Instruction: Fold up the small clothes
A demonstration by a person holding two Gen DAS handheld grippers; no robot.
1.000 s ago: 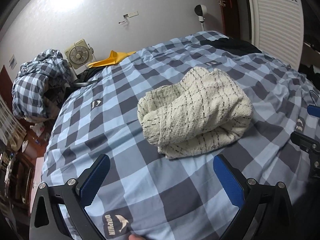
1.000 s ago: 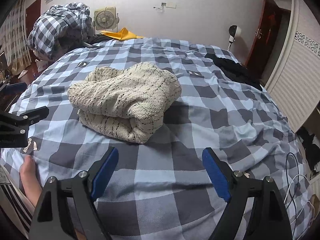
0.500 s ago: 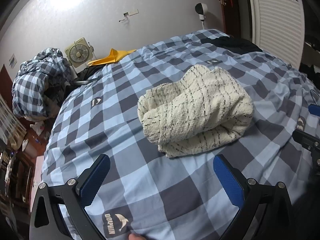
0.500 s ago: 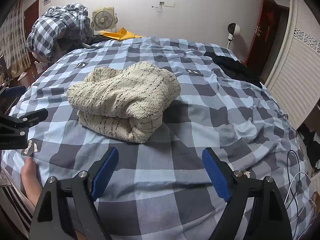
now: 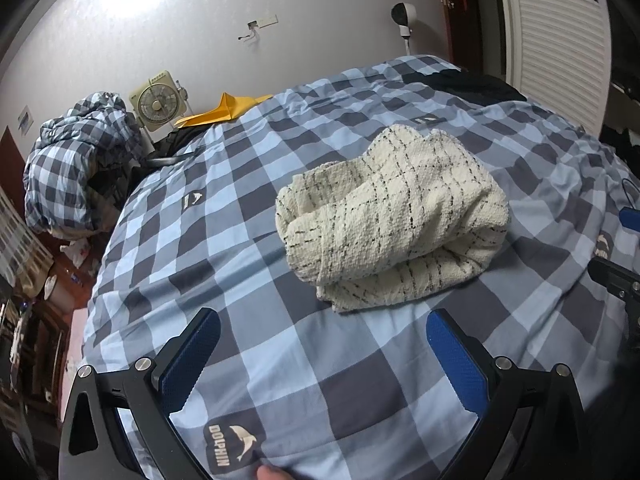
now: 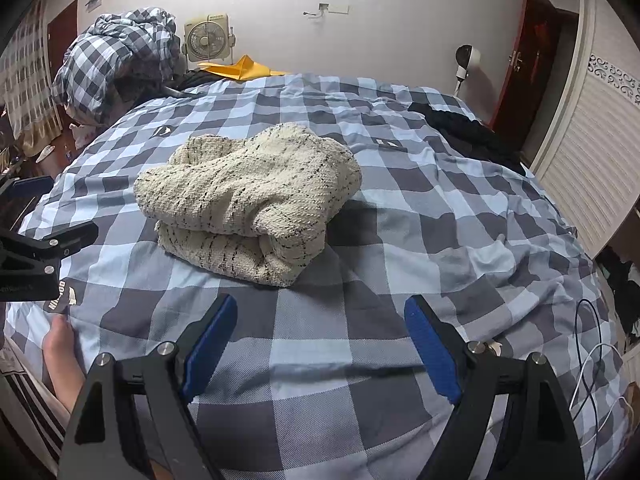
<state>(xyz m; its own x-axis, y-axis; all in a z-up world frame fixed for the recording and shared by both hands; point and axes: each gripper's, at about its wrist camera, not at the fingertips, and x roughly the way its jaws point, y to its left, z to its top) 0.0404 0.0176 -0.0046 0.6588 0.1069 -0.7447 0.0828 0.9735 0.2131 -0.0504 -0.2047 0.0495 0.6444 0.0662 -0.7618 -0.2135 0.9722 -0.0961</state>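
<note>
A cream knitted garment with thin black checks lies folded in a thick bundle on the blue-and-grey checked bedcover. It also shows in the right wrist view. My left gripper is open and empty, hovering over the cover just short of the bundle's near edge. My right gripper is open and empty too, held over the cover in front of the bundle. Neither gripper touches the garment.
A dark garment lies at the bed's far right corner. A checked quilt pile, a small fan and a yellow item sit beyond the bed's far left. White cables trail at the right edge.
Both views have shifted only slightly; the bundle sits a touch lower in the left view. Both grippers stay open and the garment has not moved.
</note>
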